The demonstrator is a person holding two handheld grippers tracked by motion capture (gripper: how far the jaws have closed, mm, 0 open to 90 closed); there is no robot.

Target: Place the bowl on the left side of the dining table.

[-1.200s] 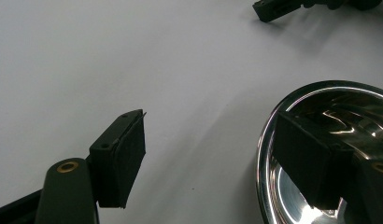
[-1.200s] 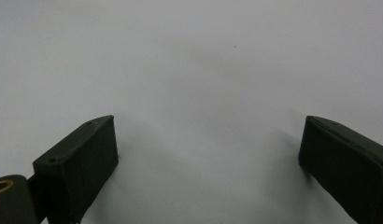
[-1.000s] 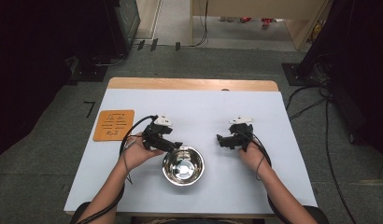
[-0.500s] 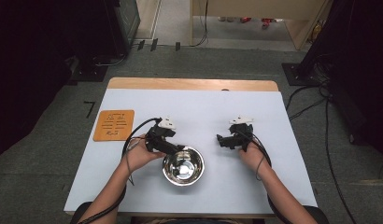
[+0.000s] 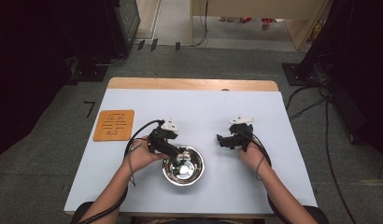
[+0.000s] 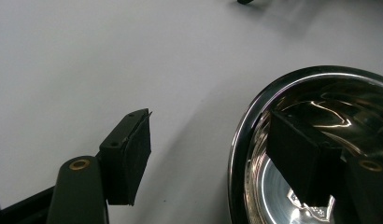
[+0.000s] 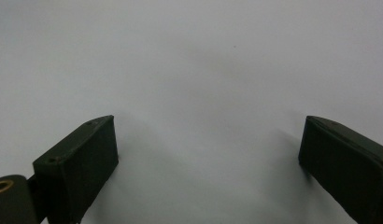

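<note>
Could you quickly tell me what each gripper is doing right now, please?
Left gripper: open, fingers straddling the steel bowl rim.
Right gripper: open, holding nothing.

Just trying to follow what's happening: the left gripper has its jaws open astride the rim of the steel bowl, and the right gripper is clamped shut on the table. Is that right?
Not quite. The right gripper is open, not clamped shut: the right gripper view shows its jaws wide apart over the bare table. The rest holds: in the left gripper view the left gripper is open astride the rim of the steel bowl, one jaw inside, one outside.

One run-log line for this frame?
left gripper: open, jaws straddling bowl rim | right gripper: open, over bare table | bowl: upright, not lifted
</note>
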